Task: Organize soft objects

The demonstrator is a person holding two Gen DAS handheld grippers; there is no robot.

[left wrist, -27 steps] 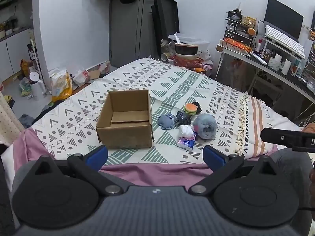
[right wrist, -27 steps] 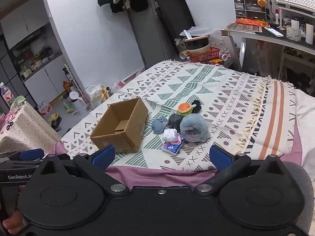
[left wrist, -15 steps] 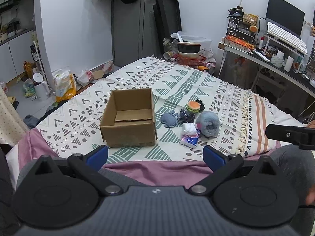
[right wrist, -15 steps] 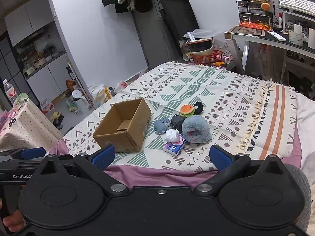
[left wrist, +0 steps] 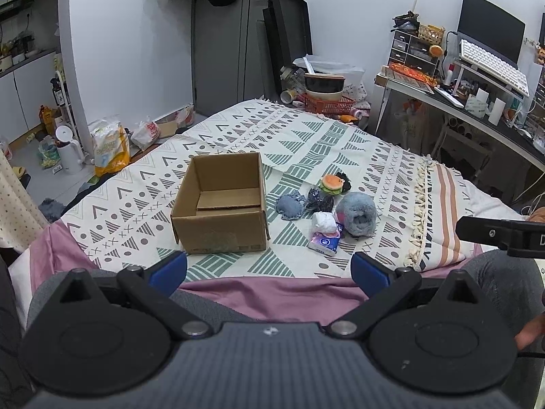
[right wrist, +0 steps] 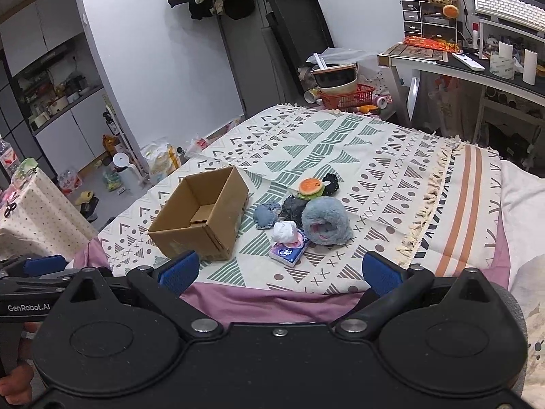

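Both wrist views are evenly and fairly brightly lit by soft indoor light with no visible source, so the open brown cardboard box (left wrist: 219, 204) throws only a faint shadow onto the patterned white and green bedspread (left wrist: 340, 150). Focus is sharp across the scene, without motion blur or strong glare. Fisheye distortion bends the white wall (right wrist: 160, 61) and desk edges, with dark corners.

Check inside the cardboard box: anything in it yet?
The cardboard box shows only its own bottom flaps; no soft objects inside. The near wall hides a strip of floor behind it in both views, so a small flat item there can't be ruled out.
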